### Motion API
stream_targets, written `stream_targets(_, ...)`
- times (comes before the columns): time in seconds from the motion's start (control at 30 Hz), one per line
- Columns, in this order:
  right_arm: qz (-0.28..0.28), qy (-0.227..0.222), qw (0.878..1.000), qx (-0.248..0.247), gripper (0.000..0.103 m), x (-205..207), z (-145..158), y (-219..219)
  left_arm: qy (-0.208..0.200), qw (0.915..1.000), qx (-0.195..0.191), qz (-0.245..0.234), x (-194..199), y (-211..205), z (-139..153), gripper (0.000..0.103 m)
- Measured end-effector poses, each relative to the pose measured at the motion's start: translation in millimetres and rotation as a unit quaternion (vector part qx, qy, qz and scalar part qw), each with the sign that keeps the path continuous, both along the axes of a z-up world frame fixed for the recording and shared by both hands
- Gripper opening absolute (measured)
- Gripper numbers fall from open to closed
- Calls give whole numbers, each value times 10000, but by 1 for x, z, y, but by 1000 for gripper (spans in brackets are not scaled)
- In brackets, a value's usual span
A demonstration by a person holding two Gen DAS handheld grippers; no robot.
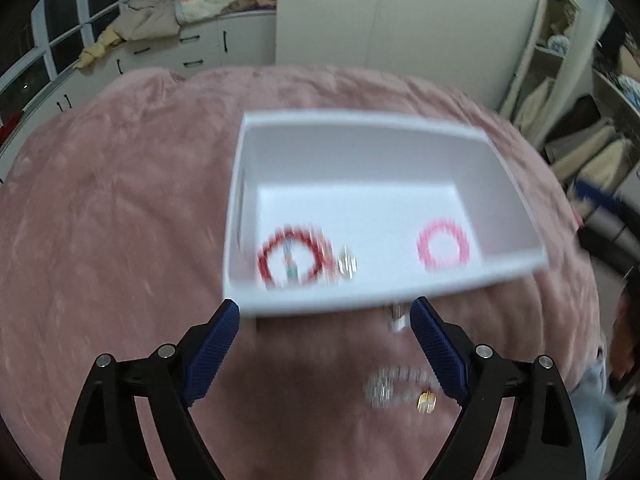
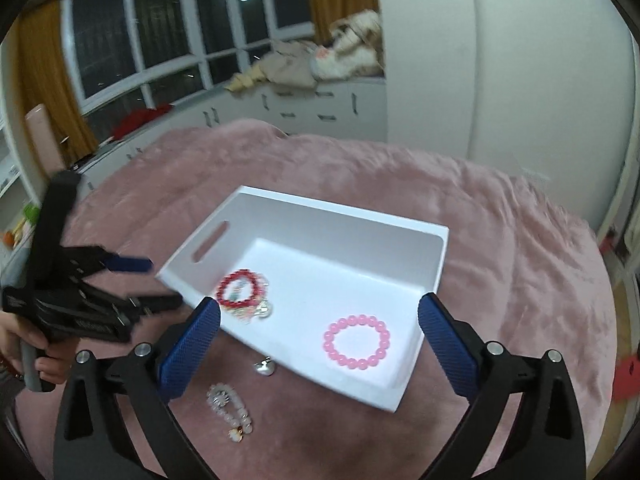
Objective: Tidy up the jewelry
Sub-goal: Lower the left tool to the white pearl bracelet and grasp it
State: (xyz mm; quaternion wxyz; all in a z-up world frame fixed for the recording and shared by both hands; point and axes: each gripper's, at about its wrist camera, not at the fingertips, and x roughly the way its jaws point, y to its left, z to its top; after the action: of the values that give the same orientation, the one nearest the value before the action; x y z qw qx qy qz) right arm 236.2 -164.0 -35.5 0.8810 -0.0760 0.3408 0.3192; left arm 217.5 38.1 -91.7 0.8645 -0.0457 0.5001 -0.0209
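White box [image 2: 394,390] on pink blanket [image 2: 500,240], red bracelet [image 2: 239,291] and pink bracelet [image 2: 357,342] inside, clear bracelet [image 2: 232,410] and silver charm [image 2: 265,368] outside beside it, left gripper [image 1: 325,316] wide, empty, right gripper [image 2: 319,314] wide, empty

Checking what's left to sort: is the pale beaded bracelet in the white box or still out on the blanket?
Out. The pale beaded bracelet lies on the pink blanket in front of the white box, beside a small silver charm.
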Motion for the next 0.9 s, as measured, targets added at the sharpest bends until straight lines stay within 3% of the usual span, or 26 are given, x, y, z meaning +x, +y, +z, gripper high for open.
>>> stream_targets(0.13, 283, 151, 9994, 93, 96, -21, -11, 3, 103, 9996, -187, -174, -31, -9, -29, 89)
stream_targets(0.23, 422, 661, 9969, 102, 71, -26, -32, 12, 289, 9985, -364, -280, -43, -16, -56, 84)
stream_targets(0.3, 353, 951, 9947, -152, 66, -28, -49, 24, 450, 9972, -471, -374, -47, -24, -75, 79)
stream_targets(0.37, 274, 1210, 9916, -373, 55, -29, -66, 36, 589, 9969, -385, -356, -47, -31, -91, 70)
stream_targets(0.4, 222, 1326, 9899, -439, 55, -30, -75, 43, 647, 9967, -369, -336, -48, -33, -96, 65)
stream_targets(0.7, 148, 1690, 9838, -579, 49, -15, -135, 77, 514, 9968, -575, -232, -44, -40, -109, 63)
stream_targets(0.77, 139, 1601, 9850, -630, 43, -10, -139, 80, 494, 9973, -494, -223, -45, -41, -111, 60)
stream_targets(0.9, 120, 1702, 9843, -445, 43, 0, -150, 81, 456, 9973, -479, -309, -42, -48, -109, 45)
